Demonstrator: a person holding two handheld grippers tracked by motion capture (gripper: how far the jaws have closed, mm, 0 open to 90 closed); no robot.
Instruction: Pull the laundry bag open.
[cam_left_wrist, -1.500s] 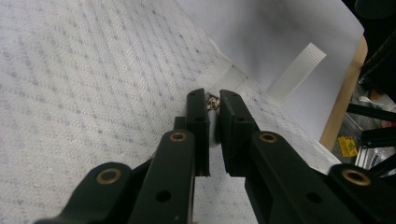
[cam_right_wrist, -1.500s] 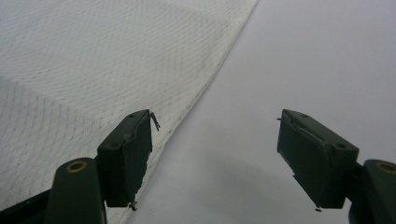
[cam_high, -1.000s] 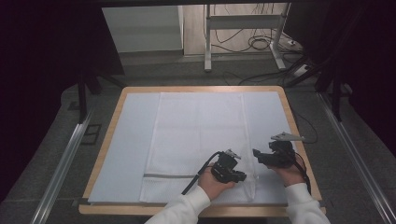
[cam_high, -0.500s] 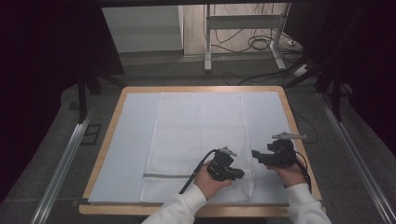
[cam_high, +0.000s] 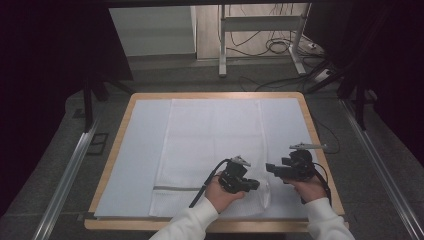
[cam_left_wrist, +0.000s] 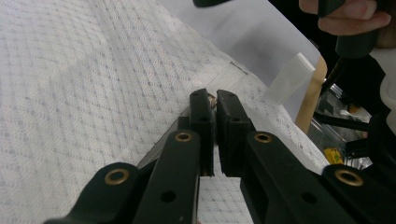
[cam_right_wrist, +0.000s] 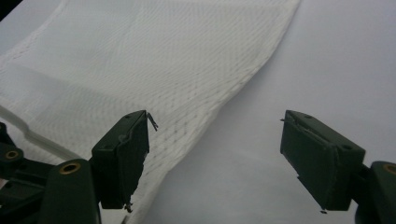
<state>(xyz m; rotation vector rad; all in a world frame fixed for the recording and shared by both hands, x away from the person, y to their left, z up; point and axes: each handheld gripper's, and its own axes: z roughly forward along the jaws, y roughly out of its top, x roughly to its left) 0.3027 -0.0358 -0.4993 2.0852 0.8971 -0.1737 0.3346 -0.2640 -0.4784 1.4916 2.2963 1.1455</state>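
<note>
Near the front edge of the desk (cam_high: 320, 145), towards its right corner, the left gripper (cam_high: 250, 184) was down on the white towel (cam_high: 215, 135). Its jaws stood almost together, and in the left gripper view a fold of the towel (cam_left_wrist: 93, 93) rose up to them; whether cloth was pinched between I could not tell. The towel lay flat down the middle of the desk over a pale sheet (cam_high: 137, 150). Just right of its edge, the right gripper (cam_high: 272, 169) hung with jaws wide apart, gripping nothing, the towel's hem (cam_right_wrist: 196, 140) beneath them.
</note>
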